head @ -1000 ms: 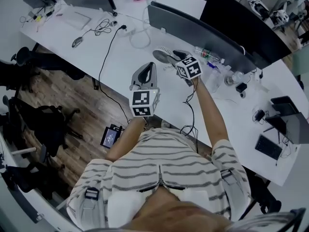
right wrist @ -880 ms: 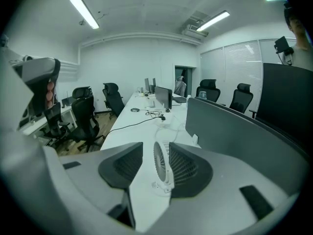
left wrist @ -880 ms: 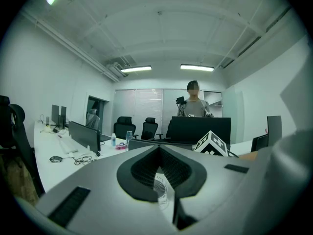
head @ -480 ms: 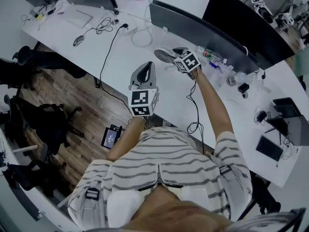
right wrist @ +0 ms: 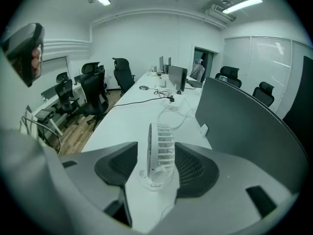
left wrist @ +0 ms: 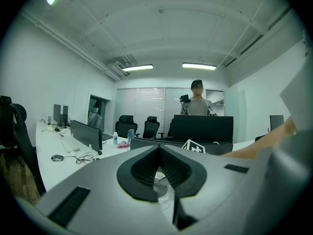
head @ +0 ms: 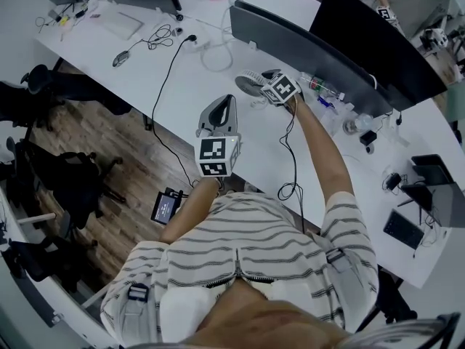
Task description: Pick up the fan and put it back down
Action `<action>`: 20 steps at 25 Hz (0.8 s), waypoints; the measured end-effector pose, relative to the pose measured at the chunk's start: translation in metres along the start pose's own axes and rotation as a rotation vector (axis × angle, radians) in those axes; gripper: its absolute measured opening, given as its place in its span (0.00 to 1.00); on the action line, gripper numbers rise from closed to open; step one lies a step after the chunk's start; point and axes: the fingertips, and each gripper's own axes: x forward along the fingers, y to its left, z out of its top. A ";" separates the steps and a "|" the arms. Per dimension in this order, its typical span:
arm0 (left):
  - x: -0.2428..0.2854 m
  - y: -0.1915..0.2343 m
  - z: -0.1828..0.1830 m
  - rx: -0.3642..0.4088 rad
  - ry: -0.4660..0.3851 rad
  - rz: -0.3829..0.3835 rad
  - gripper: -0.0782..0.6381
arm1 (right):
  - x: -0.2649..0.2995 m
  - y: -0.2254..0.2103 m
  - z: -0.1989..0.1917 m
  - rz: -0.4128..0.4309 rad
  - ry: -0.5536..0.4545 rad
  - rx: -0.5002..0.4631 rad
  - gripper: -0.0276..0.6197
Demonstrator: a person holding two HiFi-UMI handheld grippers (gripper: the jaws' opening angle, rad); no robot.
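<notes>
Where our right gripper (right wrist: 156,153) stands: jaws wide apart, they've just been opening, and the fan (right wrist: 160,148) sits right between them. There's a clear gap on the left pad's side. On the other side the grille is super close to the pad and we can't swear whether they touch, but nothing looks squeezed.
Fan: small, white, upright on its round base, edge-on to the right gripper's camera, resting on the desk (right wrist: 129,114).
Left gripper (left wrist: 159,148): jaw tips together, nothing in there. Through the gap between the pads, below the tips, we just catch the fan further along the desk.
Gripper spacing: in the head view our left gripper sits nearer the desk's front edge, well apart from the fan, while our right arm reaches out to it.
Behind the fan: a grey divider panel (head: 290,38) runs along the desk, and the fan is just in front of it.
Beside the fan: a clear bottle (head: 320,87) is near the panel, to the right of our right gripper in the head view.
Desk clutter: a black cable (head: 166,71) trails off the front edge toward the floor.
Room: black office chairs (right wrist: 93,89) line the left side in the right gripper view.
</notes>
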 end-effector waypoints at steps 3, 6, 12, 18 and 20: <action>0.001 0.001 -0.001 0.004 0.006 0.001 0.12 | 0.007 -0.003 -0.001 0.016 0.015 -0.009 0.39; 0.003 0.000 -0.003 0.010 0.014 0.002 0.12 | 0.015 -0.008 -0.004 0.026 0.023 -0.004 0.39; 0.007 -0.001 -0.001 0.020 0.003 -0.011 0.12 | 0.025 -0.012 -0.016 0.035 0.077 -0.013 0.39; 0.007 -0.002 -0.002 0.041 0.012 -0.013 0.12 | 0.035 -0.011 -0.021 0.049 0.092 -0.020 0.39; 0.008 -0.002 -0.003 0.046 0.016 -0.011 0.12 | 0.040 -0.012 -0.022 0.053 0.102 -0.022 0.39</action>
